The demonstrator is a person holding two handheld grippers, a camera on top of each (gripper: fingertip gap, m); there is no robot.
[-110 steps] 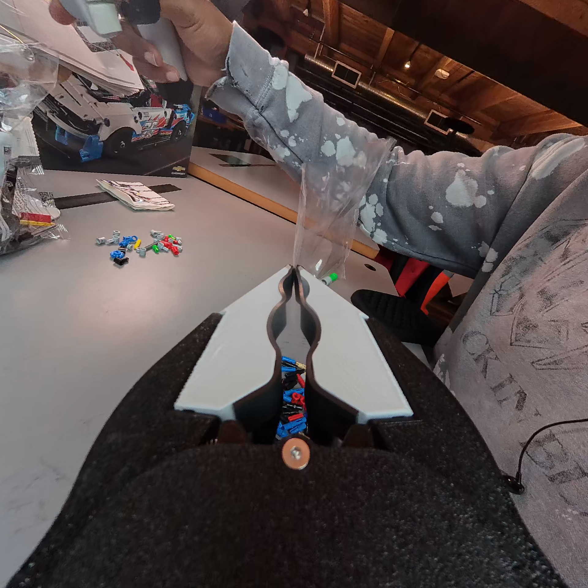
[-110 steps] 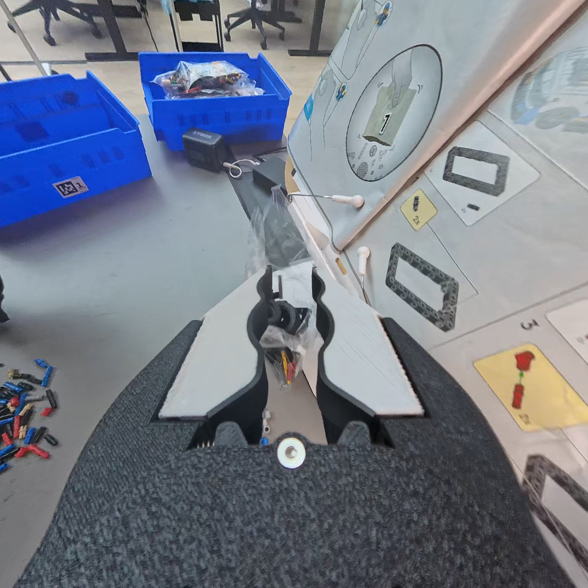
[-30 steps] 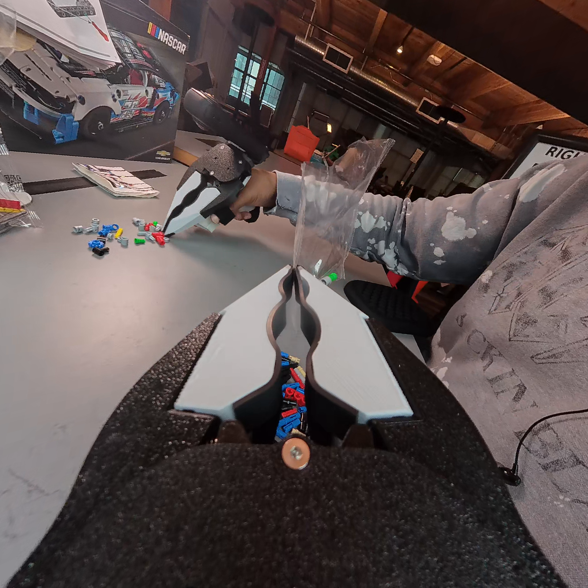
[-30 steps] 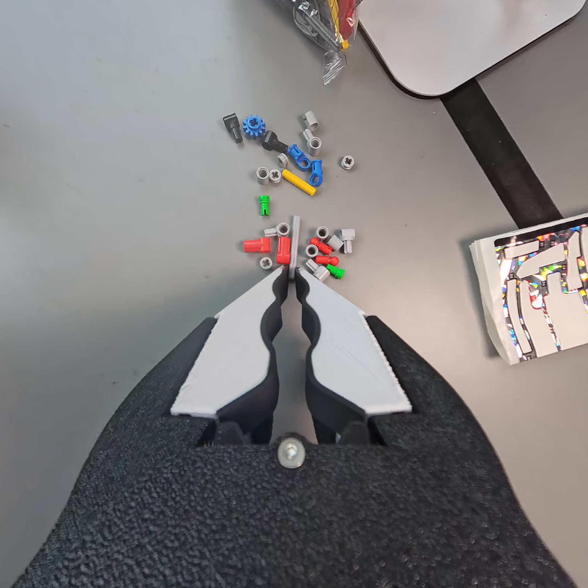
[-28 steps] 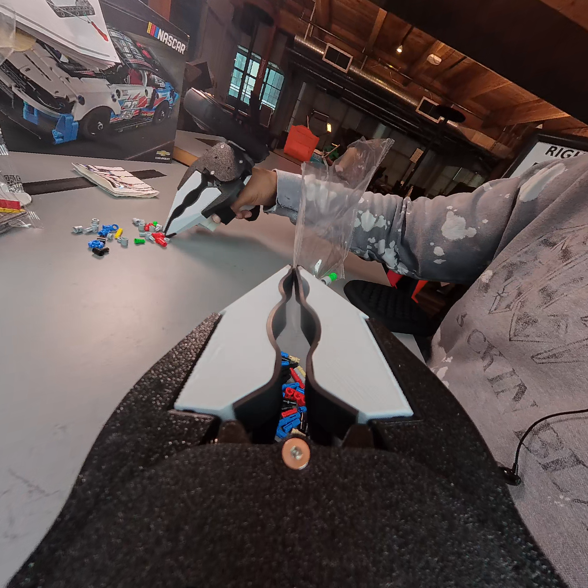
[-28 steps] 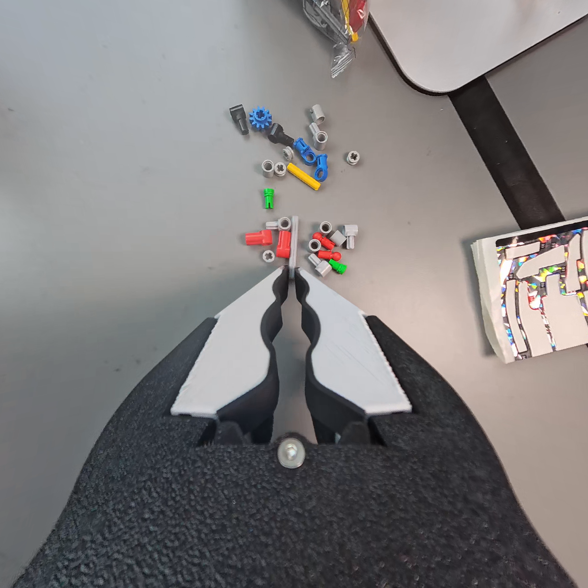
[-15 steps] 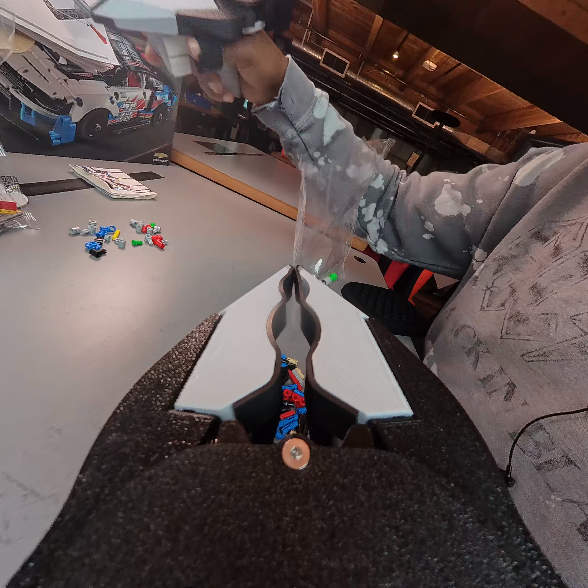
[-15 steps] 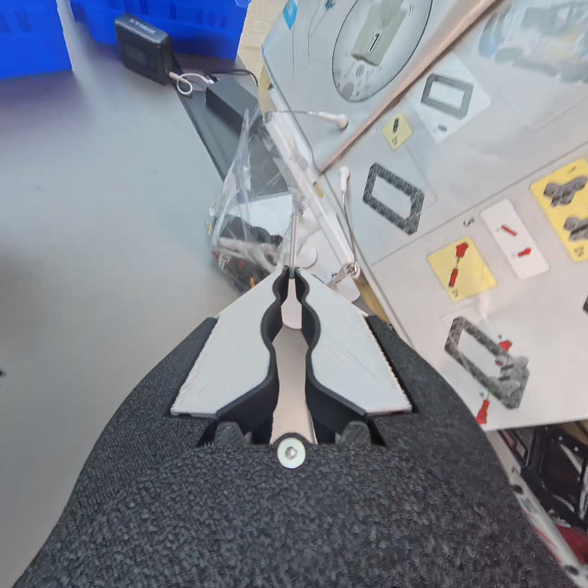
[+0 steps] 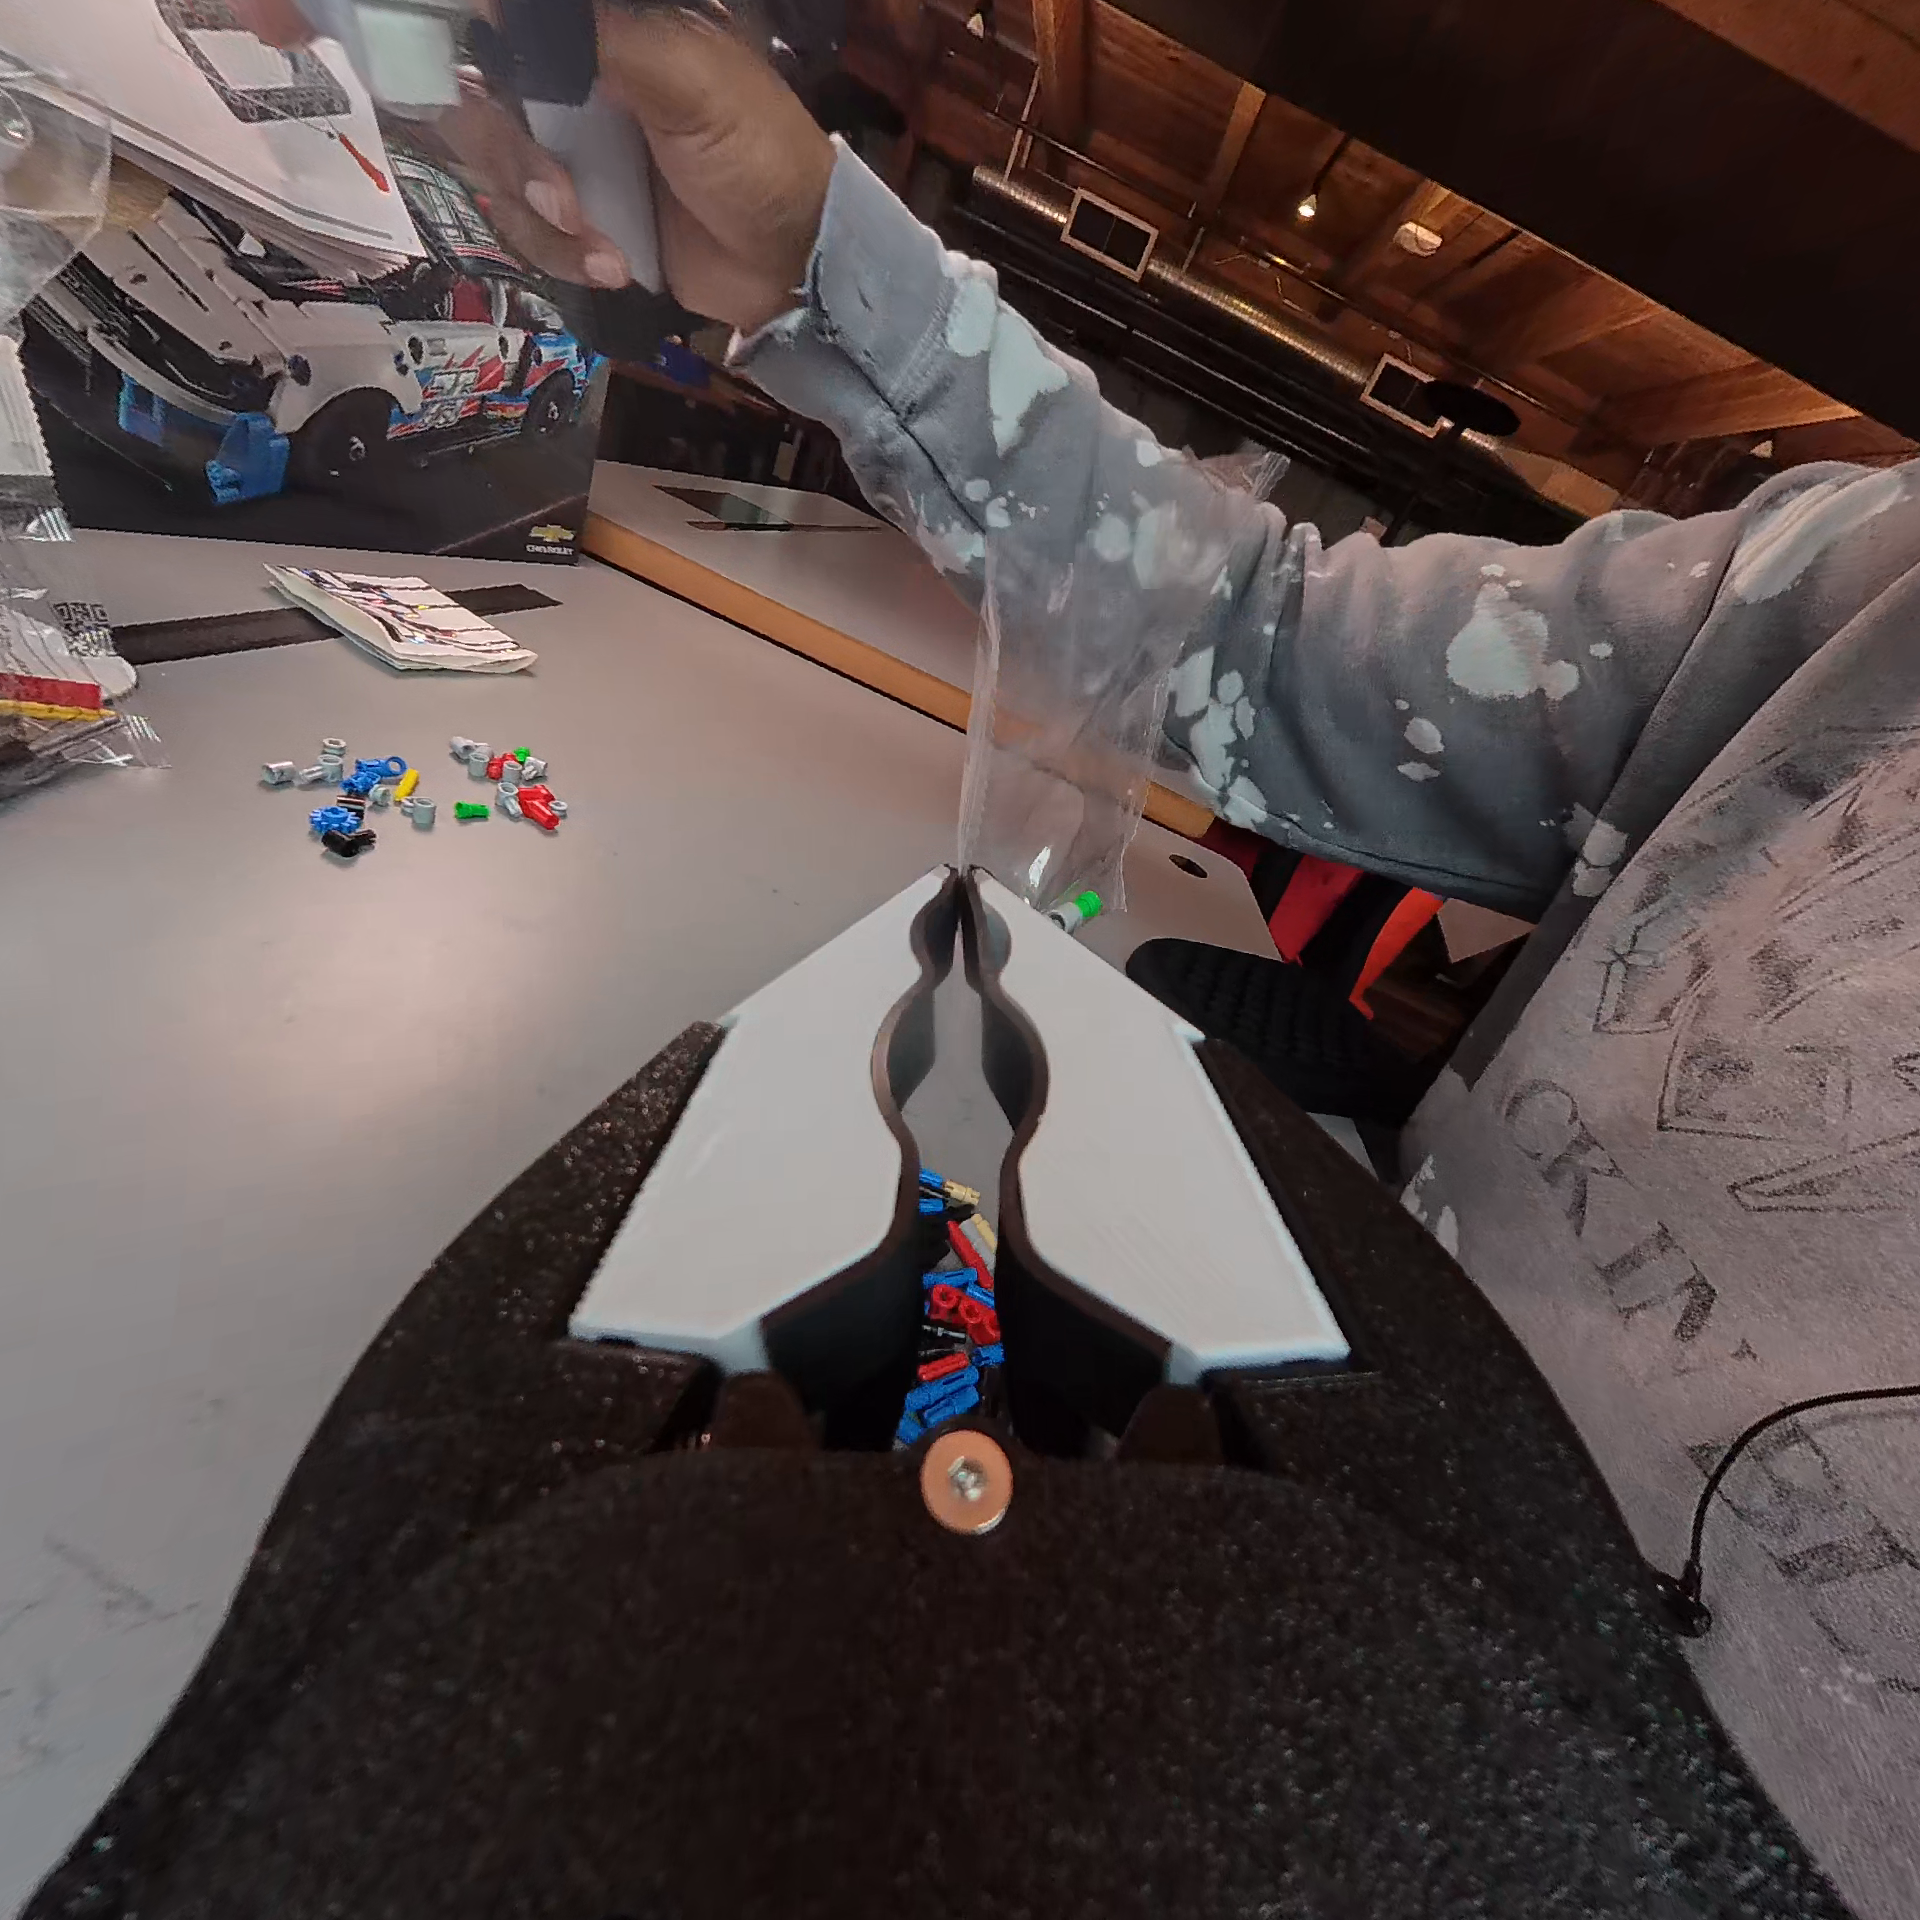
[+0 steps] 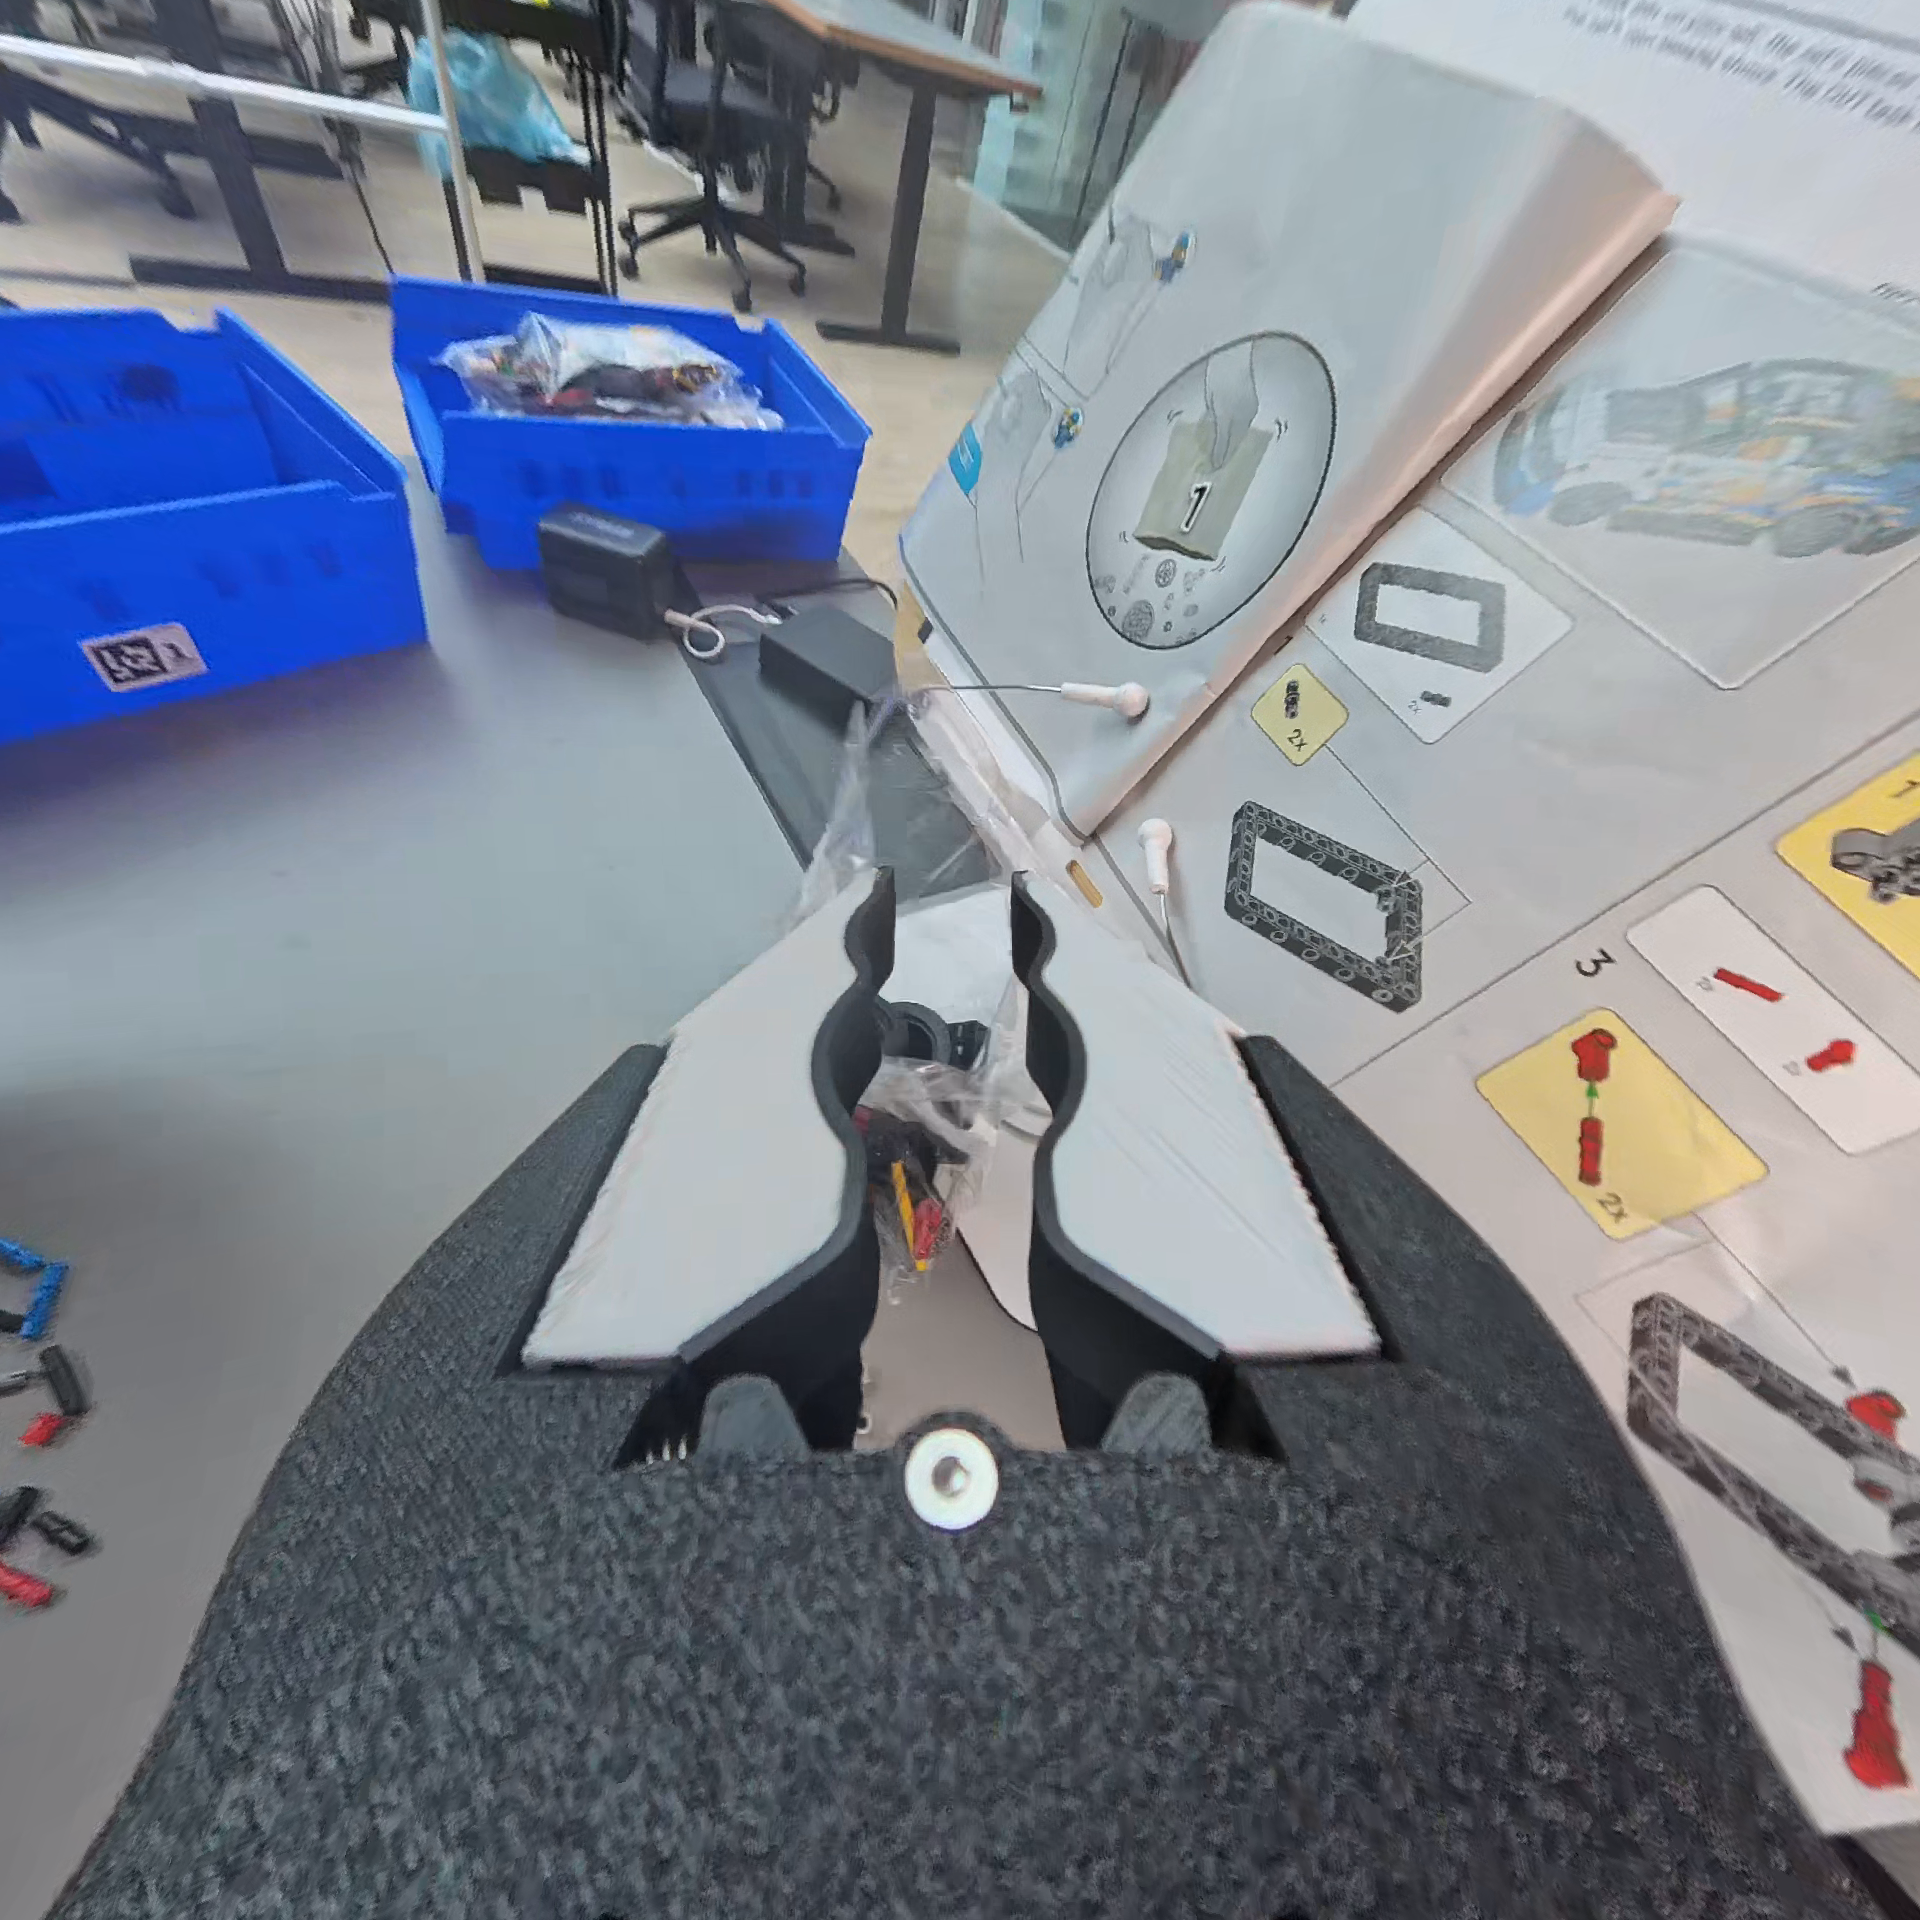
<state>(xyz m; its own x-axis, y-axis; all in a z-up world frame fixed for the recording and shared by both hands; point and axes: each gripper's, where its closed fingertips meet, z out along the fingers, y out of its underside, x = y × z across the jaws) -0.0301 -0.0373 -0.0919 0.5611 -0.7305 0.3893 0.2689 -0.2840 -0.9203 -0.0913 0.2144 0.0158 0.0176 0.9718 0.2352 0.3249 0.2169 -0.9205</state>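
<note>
Two grippers — left gripper (image 9: 958, 876) pinches a clear bag (image 9: 1070, 727) standing upright; right gripper (image 10: 951, 894) gapes narrowly, empty — above a packet (image 10: 935, 1101) by the desk's (image 10: 364, 935) booklet (image 10: 1558, 831).

— What sort of place is this?
— An open-plan office or workshop hall. Swivel chairs (image 10: 727, 197) stand at long desks (image 10: 914, 62) on a bare floor.
— And overhead?
— Exposed timber ceiling (image 9: 1455, 156) with metal ducts (image 9: 1195, 281), loft-style.
— Any work gear?
— Blue storage bins (image 10: 644, 468) on the grey bench (image 10: 364, 935), and small building-toy parts (image 9: 416, 790) scattered on it.
</note>
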